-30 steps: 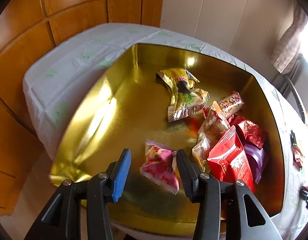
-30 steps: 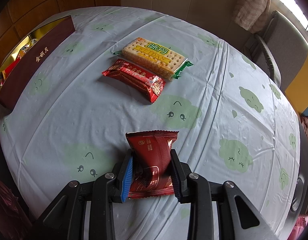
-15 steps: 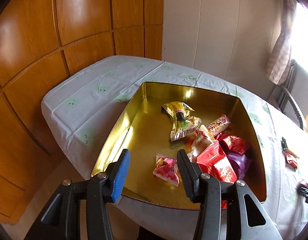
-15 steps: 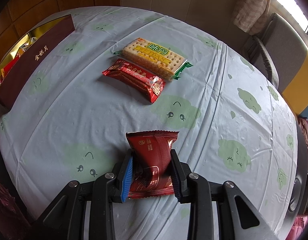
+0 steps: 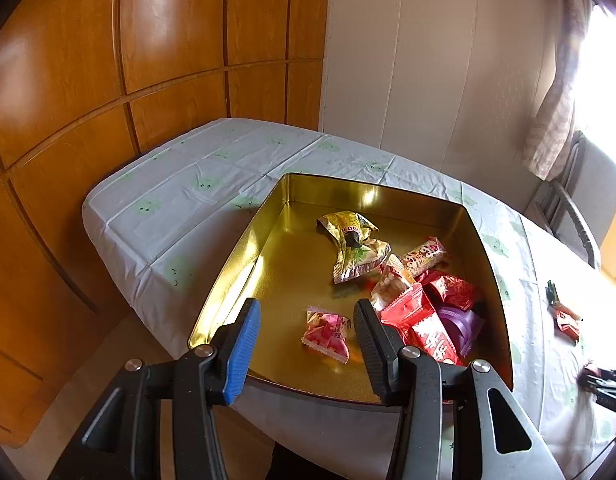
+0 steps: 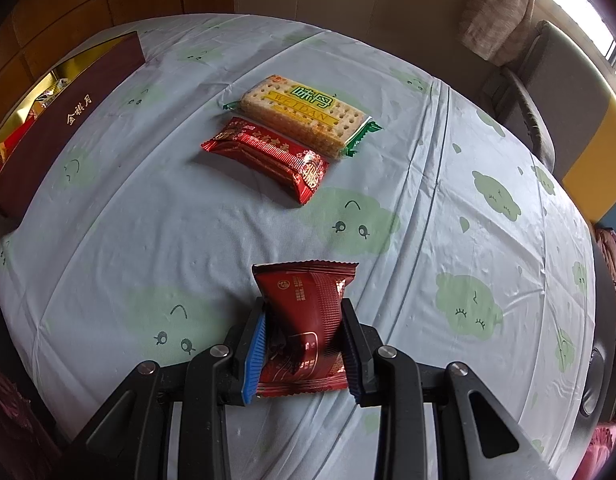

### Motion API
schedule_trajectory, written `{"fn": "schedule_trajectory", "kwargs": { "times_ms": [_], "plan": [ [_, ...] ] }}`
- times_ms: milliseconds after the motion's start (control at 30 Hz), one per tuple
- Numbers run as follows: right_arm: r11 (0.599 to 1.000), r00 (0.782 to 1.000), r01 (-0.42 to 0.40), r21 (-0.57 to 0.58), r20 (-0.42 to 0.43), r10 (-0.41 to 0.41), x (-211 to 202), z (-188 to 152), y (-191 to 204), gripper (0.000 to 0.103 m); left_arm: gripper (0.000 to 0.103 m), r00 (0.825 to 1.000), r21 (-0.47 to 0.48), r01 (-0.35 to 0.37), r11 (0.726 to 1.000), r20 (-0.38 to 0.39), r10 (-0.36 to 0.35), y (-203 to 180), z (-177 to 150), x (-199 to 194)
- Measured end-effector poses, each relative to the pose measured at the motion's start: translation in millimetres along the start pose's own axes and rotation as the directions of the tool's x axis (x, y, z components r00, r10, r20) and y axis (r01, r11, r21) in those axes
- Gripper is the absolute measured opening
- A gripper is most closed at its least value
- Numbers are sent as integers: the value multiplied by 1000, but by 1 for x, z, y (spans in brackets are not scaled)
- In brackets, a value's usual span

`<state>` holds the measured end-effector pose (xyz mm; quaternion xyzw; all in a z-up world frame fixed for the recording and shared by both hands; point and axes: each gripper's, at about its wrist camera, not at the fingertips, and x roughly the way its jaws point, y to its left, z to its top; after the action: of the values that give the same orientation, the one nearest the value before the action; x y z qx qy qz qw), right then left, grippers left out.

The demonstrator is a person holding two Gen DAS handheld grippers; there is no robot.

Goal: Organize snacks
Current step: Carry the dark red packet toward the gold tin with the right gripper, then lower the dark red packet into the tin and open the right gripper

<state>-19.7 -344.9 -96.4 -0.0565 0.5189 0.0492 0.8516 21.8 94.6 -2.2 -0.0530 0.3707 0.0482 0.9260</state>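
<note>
Between my right gripper's jaws sits a dark red snack packet, pinched at its sides so the foil buckles, its lower edge lying on the pale tablecloth with green cloud faces. Ahead of that gripper, well apart from it, a long red wrapped bar lies just beside a cracker pack with green ends; the two look to be touching along their long sides. Far off to the gripper's left stands a maroon box wall with gold characters, gold lining and bright wrappers showing behind it.

My left gripper hangs with its jaws partly apart and nothing between the pads. Below and ahead of it lies the open gold tin. A pink sweet packet rests on the tin floor, seen in the gap between my fingers. To the right of my right finger is a heap of red packets with a purple one among them. Farther ahead lies a crumpled gold-and-green wrapper. Off to the right, outside the tin, a small red packet lies on the cloth.
</note>
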Motion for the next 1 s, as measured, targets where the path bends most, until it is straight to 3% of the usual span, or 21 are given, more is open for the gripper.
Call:
{"fn": "schedule_trajectory", "kwargs": {
  "times_ms": [467,633,1000],
  "plan": [
    [998,997,67,10,-50,-67,-1,17,17,33,49,1000,-41,-3,999,12,3,16,-2,-2],
    [1000,998,-3,24,55,1,-30,31,41,33,49,1000,-48,-24,999,17,25,24,-7,-1],
    [970,965,-153,-188,184,188,-71,68,144,33,49,999,-75,-26,997,20,28,35,-7,-2]
  ]
}}
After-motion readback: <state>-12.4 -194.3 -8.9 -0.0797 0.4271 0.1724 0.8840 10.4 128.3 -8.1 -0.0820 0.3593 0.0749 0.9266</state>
